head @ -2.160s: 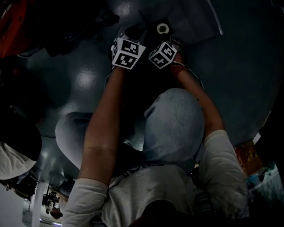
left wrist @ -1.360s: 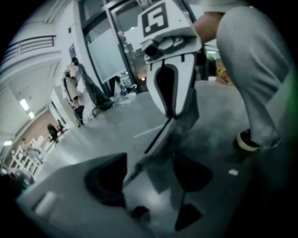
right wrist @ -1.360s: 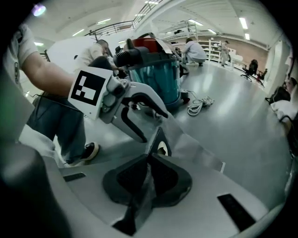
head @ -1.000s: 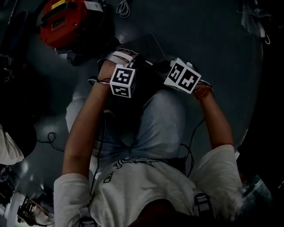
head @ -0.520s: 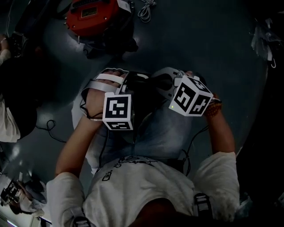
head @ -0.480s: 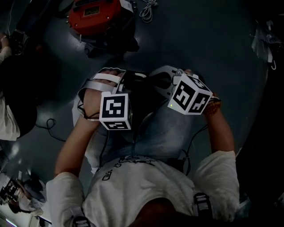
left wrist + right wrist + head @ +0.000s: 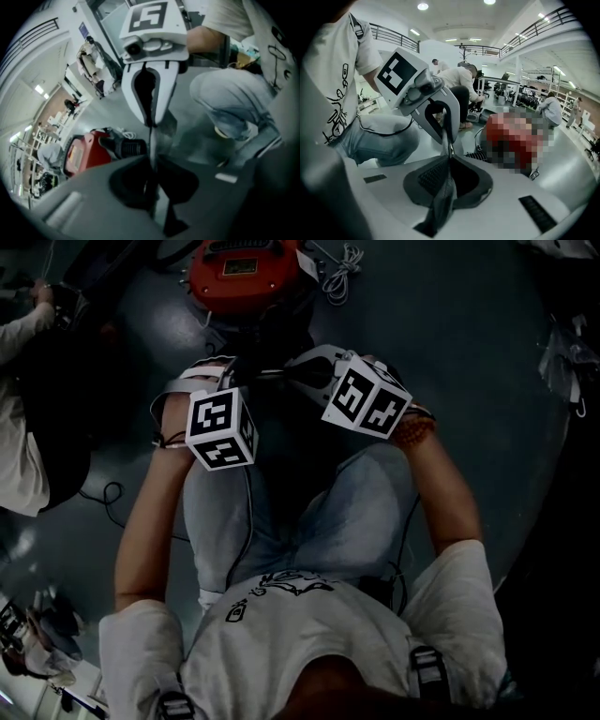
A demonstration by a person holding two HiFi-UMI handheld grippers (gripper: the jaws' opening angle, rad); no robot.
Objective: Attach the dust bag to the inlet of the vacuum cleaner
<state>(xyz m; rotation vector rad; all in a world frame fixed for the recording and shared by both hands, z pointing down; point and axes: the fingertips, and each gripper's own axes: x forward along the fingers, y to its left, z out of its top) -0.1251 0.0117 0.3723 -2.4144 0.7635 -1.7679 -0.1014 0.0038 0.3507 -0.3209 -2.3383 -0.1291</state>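
left gripper (image 7: 151, 164) and right gripper (image 7: 449, 159) both clamped on dark dust bag (image 7: 439, 201), red vacuum cleaner (image 7: 246, 268) on floor (image 7: 459, 324) beyond

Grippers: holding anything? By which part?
Both are shut on the dust bag: left gripper and right gripper each pinch a thin fold of its dark fabric.

Head view looks steeply down onto vacuum (image 7: 246, 268).

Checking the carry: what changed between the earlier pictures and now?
The left gripper and right gripper raised the dust bag from the floor and carried it toward the red vacuum cleaner. Unchanged: both stay shut on the bag, side by side.
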